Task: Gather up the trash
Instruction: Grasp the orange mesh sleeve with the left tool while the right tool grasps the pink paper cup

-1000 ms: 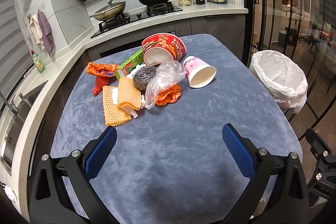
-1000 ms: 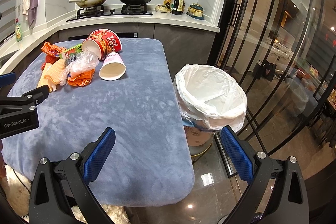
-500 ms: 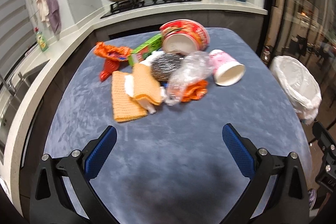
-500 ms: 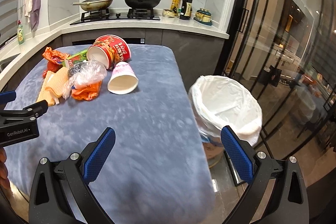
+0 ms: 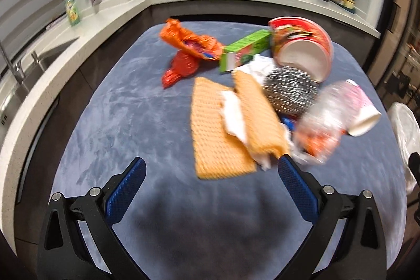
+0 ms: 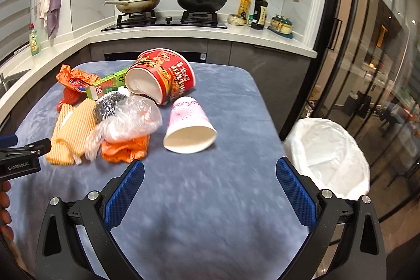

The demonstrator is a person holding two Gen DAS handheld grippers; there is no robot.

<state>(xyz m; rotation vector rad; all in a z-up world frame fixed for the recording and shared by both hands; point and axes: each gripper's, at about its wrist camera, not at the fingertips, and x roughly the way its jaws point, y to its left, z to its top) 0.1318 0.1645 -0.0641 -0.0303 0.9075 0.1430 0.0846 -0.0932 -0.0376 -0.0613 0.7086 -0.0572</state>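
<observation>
A heap of trash lies on the blue-grey table [image 5: 126,106]: orange cloths [image 5: 215,133], a steel scourer [image 5: 290,89], a clear plastic bag [image 6: 132,120], a green box [image 5: 245,49], orange wrappers [image 5: 187,41], a red noodle bowl [image 6: 162,75] on its side and a pink paper cup [image 6: 187,127] on its side. My left gripper [image 5: 208,175] is open, just short of the cloths' near edge. My right gripper [image 6: 210,176] is open too, a little short of the pink cup. A bin with a white liner [image 6: 332,148] stands off the table's right side.
A white counter [image 6: 183,33] with a stove, two pans and bottles runs behind the table. A sink [image 5: 15,80] sits at the left. Glass doors [image 6: 367,57] line the right side. The left gripper's body [image 6: 21,159] shows at the right wrist view's left edge.
Both grippers have moved forward toward the trash heap, which now looks larger and nearer. The left one has come up to the orange cloths; the right one has swung left from the bin.
</observation>
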